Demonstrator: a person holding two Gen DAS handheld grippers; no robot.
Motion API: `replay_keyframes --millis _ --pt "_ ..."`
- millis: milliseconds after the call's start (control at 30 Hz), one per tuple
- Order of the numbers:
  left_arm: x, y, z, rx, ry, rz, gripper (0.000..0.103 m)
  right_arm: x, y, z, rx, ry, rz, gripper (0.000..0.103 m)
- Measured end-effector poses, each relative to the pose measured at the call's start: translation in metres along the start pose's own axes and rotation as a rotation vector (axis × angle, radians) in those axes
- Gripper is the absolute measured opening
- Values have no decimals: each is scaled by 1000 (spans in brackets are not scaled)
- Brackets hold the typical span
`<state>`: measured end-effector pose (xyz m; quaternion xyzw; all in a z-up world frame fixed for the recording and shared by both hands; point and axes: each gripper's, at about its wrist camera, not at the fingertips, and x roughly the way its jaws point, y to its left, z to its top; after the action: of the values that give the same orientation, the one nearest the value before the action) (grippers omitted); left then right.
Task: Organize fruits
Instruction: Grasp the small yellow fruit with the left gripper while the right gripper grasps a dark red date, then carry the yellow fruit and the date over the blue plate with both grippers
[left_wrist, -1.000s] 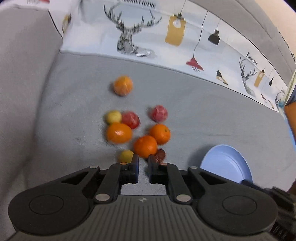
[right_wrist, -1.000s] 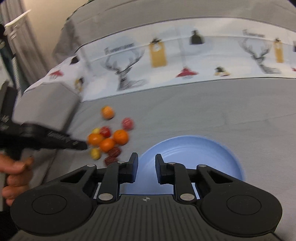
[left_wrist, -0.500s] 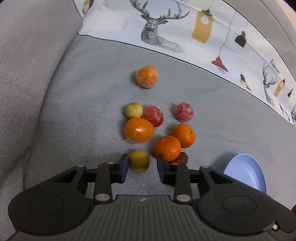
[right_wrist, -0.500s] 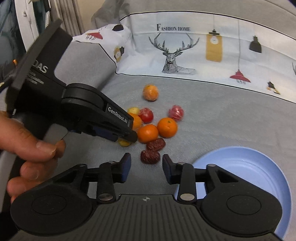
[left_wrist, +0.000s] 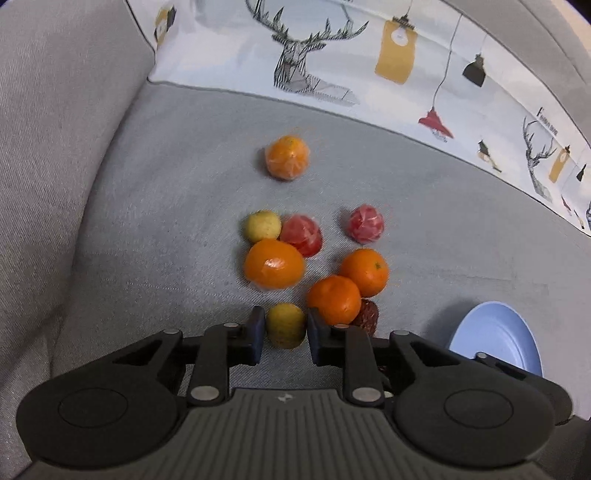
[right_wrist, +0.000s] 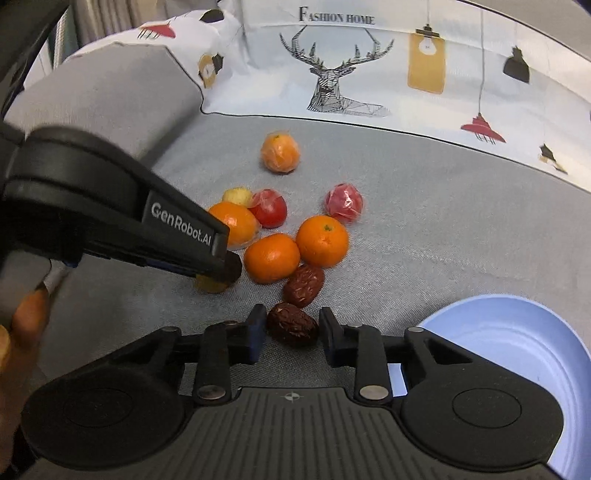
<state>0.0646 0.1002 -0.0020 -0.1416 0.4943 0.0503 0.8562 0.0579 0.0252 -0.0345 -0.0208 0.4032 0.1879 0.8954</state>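
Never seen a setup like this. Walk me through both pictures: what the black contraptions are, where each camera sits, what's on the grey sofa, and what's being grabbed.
A person holds two black hand-held grippers; a camera on each looks along its fingers. In the left view, the left gripper has just been closing around a small yellow-green round fruit, and seems to touch it. In the right view, the right gripper, also just closing, brackets a wrinkled dark red date, with a gap still visible on one side. A second date, oranges, red wrapped fruits and another yellow one lie on the grey sofa seat. The light blue plate holds nothing that shows.
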Motion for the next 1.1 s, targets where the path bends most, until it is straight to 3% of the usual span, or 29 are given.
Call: replay_keyframes --millis 167,367,467,700,867,1100 --pt "-22 -9 -5 32 -74 -1 26 -35 -7 14 15 -38 -4 33" --pt "-57 -37 -15 146 -178 21 26 -116 -31 37 15 -181 -43 33" --pt "-71 -54 -20 201 -198 12 26 -140 -54 33 -2 -204 -86 33" --pt "-79 -84 -38 214 -150 -62 26 -118 -107 -16 165 -80 -123 32" --pt "-67 -92 -40 213 -97 -60 26 -114 -110 -20 110 -87 -182 32" --pt "-52 -102 -43 275 -63 -48 27 -116 -124 -25 148 -79 -170 32"
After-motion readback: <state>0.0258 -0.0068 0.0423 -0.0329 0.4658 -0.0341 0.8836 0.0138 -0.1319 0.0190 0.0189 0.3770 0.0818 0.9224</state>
